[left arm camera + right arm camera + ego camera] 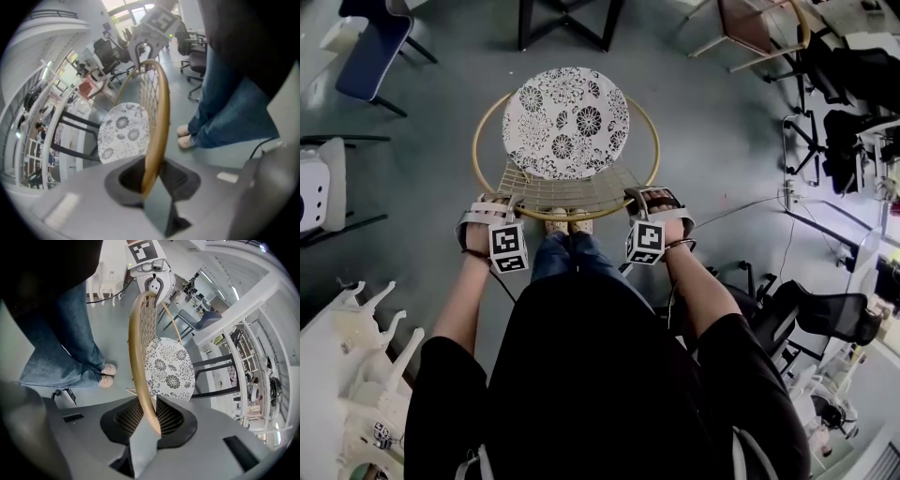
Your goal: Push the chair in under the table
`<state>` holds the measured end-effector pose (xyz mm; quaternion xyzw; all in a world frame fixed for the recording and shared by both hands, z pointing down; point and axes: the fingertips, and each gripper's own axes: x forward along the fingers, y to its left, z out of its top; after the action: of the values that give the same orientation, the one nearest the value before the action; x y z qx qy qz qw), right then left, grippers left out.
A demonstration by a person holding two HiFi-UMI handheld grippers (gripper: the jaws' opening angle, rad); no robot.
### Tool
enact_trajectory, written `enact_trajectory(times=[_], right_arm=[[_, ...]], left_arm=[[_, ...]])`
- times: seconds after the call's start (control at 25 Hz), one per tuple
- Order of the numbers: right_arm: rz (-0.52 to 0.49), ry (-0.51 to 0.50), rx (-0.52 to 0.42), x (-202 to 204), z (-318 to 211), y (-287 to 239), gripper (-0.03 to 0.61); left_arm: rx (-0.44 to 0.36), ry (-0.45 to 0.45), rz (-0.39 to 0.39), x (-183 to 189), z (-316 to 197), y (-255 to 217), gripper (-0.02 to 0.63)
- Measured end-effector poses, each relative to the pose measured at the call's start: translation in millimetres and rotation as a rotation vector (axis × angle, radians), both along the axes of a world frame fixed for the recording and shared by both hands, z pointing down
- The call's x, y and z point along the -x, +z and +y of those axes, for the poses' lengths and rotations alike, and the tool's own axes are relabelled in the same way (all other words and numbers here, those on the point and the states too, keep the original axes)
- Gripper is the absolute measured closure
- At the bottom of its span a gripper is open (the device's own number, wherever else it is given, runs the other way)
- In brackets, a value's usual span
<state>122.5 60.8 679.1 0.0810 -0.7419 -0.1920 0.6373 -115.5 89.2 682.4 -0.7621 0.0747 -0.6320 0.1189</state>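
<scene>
A chair with a round floral cushion point(566, 122) and a gold ring frame point(649, 122) stands in front of me, its wire-mesh back nearest my feet. Both grippers hold the back's gold rim. My left gripper point(487, 208) is shut on the rim's left part, which runs between its jaws in the left gripper view point(151, 185). My right gripper point(652, 199) is shut on the rim's right part point(136, 357), which is clamped between the jaws in the right gripper view point(152, 420). The table's black legs point(567, 23) stand just beyond the chair.
A blue chair point(370, 47) stands at the far left and a wooden-framed chair point(755, 28) at the far right. Black office chairs point(825, 314) and floor cables point(750, 206) are on the right. White furniture point(356, 347) sits near left. My feet point(568, 223) are against the chair.
</scene>
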Motion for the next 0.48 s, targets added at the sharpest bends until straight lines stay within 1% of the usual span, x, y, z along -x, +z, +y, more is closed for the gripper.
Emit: enact_trajectory(times=[0.24,0.48], right_arm=[[0.04,0.029,-0.01,-4,-37,2,0.494],[0.054,0.07,-0.024,-7,-62,3,0.494]], left_arm=[[-0.01,-0.017,0.018,-3,-34,0,0.522],[-0.023,-0.009,0.028,-6,-59,1,0.52]])
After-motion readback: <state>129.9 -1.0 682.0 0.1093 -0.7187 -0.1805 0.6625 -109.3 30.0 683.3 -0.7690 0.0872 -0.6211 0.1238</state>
